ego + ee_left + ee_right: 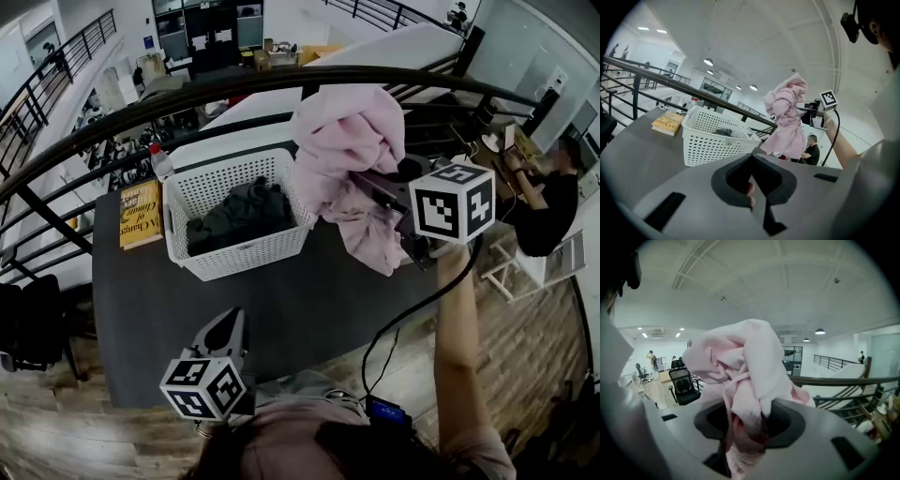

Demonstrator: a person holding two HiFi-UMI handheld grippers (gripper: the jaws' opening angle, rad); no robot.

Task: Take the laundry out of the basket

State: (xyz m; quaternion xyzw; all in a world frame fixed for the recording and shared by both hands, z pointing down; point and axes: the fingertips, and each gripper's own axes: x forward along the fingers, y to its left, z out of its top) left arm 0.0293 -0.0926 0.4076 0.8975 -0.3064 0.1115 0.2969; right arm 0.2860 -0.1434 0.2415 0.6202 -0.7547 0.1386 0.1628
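Observation:
A white perforated laundry basket (pixel 239 253) stands on the dark table (pixel 309 300) with dark grey clothes (pixel 239 214) inside it. My right gripper (pixel 380 192) is raised to the right of the basket, shut on a bunched pink garment (pixel 352 141) that hangs clear of the table. In the right gripper view the pink garment (pixel 745 366) fills the space between the jaws of the right gripper (pixel 747 420). My left gripper (pixel 230 319) is low over the table's near edge, its jaws together and empty. The left gripper view shows the basket (pixel 712 140) and the hanging garment (pixel 787 117) ahead.
A yellow book (pixel 141 214) lies left of the basket, and a bottle with a red cap (pixel 159 159) stands behind it. A black railing (pixel 281 84) curves along the table's far side. A seated person (pixel 553 202) is at the far right, below.

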